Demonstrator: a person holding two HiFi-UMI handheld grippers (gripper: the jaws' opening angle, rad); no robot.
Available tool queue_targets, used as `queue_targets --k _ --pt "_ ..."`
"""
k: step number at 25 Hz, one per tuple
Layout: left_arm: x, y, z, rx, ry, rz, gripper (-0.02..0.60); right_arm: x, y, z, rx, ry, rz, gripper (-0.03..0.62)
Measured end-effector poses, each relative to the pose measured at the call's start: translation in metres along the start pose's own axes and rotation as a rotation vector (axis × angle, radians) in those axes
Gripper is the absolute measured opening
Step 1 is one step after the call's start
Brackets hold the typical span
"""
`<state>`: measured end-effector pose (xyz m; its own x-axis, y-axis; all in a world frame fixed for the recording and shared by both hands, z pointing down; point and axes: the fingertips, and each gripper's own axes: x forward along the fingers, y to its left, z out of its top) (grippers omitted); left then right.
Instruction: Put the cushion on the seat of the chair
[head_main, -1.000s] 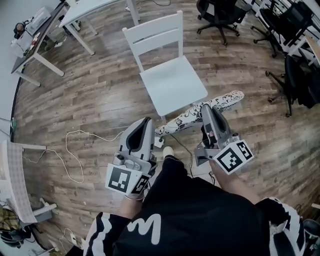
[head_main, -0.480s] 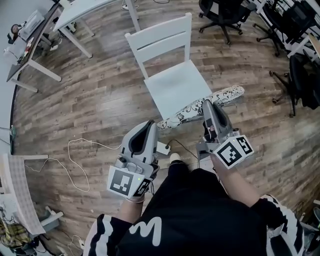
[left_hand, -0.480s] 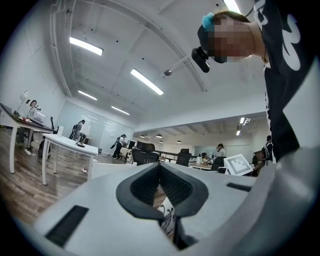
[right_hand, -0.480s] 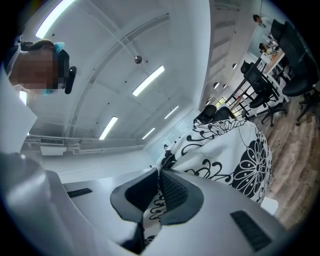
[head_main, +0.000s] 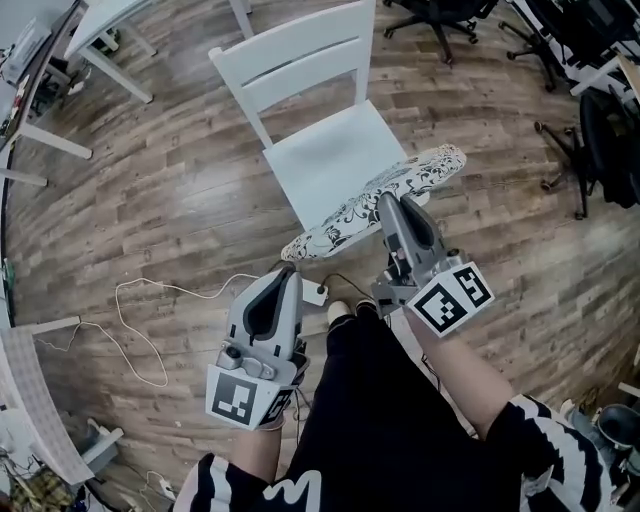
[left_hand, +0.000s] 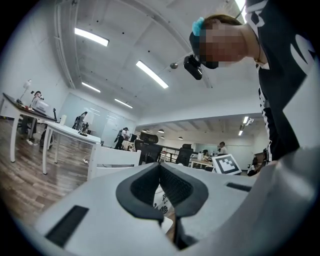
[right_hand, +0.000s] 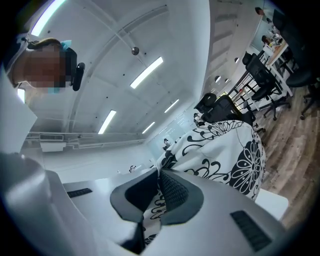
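Cushion (head_main: 372, 197) hangs stretched between both claws, probably to keep it flat for laying down. The left gripper (head_main: 284, 270) is closed on its near corner and the right gripper (head_main: 388, 203) is closed on its long edge. It hovers along the front edge of the chair (head_main: 325, 160) seat; the seat beyond is free, and the backrest (head_main: 300, 55) limits the far side

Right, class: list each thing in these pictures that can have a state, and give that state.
cushion: held in the air by both grippers at the seat's front, not lying flat.
chair: upright, seat mostly uncovered.
left gripper: shut on the cushion.
right gripper: shut on the cushion.
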<state>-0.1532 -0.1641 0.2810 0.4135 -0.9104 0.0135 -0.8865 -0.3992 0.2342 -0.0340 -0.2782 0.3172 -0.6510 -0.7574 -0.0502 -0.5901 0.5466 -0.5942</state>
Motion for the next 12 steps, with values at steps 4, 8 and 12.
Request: queue_targets --k 4,8,12 --pt "0.006 0.008 -0.018 -0.017 0.016 0.007 0.006 0.001 -0.025 -0.029 0.011 0.042 -0.034 0.026" --pt "0.016 0.006 -0.028 -0.032 0.018 0.000 0.006 -0.009 -0.051 -0.052 0.010 0.095 -0.076 0.026" --pt "0.012 0.006 -0.046 -0.038 0.042 0.009 0.006 -0.027 -0.064 -0.080 0.021 0.144 -0.104 0.026"
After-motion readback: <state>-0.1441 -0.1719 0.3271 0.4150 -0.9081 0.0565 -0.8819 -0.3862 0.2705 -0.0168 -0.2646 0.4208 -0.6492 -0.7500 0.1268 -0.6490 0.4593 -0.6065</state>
